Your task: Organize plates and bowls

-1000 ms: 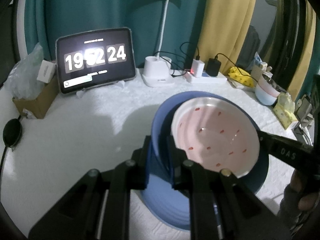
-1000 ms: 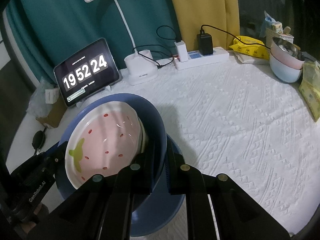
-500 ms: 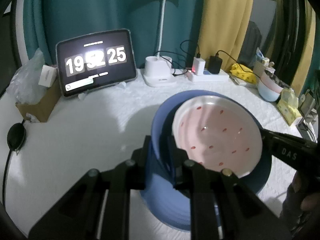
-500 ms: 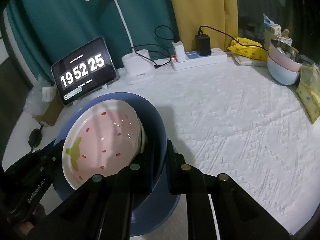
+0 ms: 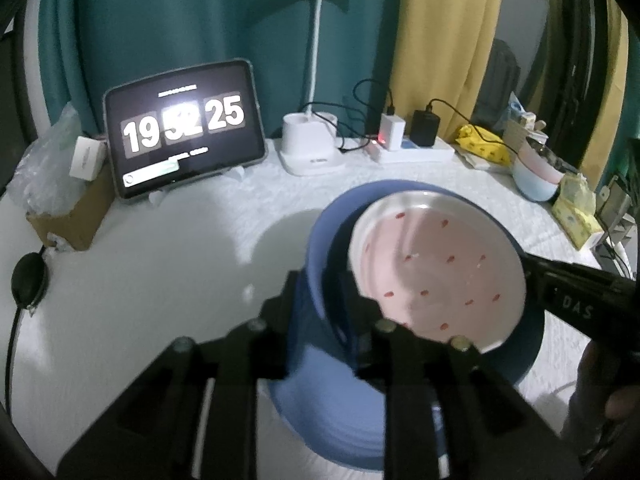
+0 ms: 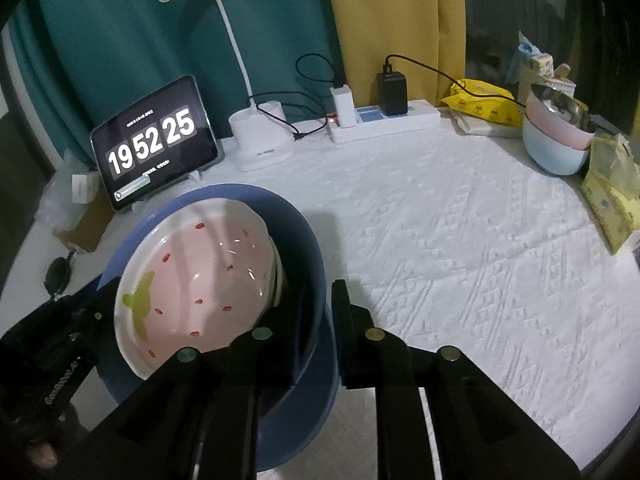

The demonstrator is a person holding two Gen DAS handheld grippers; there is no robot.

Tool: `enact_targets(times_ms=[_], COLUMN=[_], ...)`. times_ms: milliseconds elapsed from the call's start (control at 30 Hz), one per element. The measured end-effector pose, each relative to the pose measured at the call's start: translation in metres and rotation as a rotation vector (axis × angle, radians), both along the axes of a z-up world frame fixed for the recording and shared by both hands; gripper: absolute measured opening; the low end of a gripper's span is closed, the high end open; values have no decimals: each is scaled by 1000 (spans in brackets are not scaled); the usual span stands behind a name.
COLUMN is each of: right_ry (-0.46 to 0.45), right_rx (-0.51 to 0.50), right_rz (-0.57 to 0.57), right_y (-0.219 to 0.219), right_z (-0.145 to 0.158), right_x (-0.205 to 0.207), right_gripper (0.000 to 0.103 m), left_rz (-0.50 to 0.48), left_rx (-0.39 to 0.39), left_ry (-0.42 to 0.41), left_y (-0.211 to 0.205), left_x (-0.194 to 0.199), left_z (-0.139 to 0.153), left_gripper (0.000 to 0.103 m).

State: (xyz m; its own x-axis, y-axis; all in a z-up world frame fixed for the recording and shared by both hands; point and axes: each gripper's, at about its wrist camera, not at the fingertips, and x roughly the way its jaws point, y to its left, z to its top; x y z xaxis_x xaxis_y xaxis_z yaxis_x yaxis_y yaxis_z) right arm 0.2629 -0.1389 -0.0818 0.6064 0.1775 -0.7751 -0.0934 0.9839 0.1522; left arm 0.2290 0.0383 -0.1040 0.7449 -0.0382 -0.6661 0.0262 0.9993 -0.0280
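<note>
A big blue bowl [image 5: 320,412] holds a pink strawberry-pattern plate [image 5: 440,276] tilted inside it. My left gripper [image 5: 320,304] is shut on the bowl's left rim, one finger inside and one outside. My right gripper [image 6: 320,300] is shut on the bowl's [image 6: 296,432] right rim the same way, with the plate [image 6: 200,276] leaning inside. The bowl looks lifted above the white tablecloth [image 6: 460,260]. Each gripper shows in the other's view at the frame edge.
A stack of small bowls [image 6: 556,140] stands at the far right edge, next to yellow tissue packs [image 6: 608,200]. At the back are a tablet clock [image 6: 154,140], a lamp base [image 6: 262,140] and a power strip [image 6: 384,120]. A cardboard box [image 5: 72,216] sits at the left.
Both grippers have risen with the blue bowl and plate between them. The table items look smaller and lower in view. The grips have not changed.
</note>
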Motion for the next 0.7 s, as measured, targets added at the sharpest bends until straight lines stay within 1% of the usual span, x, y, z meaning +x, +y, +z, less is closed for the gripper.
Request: enact_targets(times_ms=[100, 167, 200, 233, 367, 500, 700], right_ry=[-17, -28, -29, -34, -53, -75, -114], right_rx=[-13, -24, -13, -12, -24, -28, -37], right_rz=[-22, -33, -28, -28, -32, -22, -13], right_y=[-4, -6, -7, -7, -7, -6, -7], right_z=[4, 8, 10, 12, 20, 27, 41], right_x=[-2, -5, -7, -8, -17, -27, -47], right_gripper=[29, 34, 41, 43, 43, 44, 44], left_rz=[15, 22, 21, 19, 22, 30, 11], left_rx=[-9, -14, -19, -20, -17, 10, 8], left_ry=[-14, -27, -35, -35, -53, -92, -142], left_y=[4, 6, 7, 7, 6, 1, -9], left_x=[-5, -9, -12, -13, -22, -37, -58], left_z=[4, 8, 10, 11, 17, 27, 43], left_gripper=[35, 46, 46, 46, 47, 47, 47])
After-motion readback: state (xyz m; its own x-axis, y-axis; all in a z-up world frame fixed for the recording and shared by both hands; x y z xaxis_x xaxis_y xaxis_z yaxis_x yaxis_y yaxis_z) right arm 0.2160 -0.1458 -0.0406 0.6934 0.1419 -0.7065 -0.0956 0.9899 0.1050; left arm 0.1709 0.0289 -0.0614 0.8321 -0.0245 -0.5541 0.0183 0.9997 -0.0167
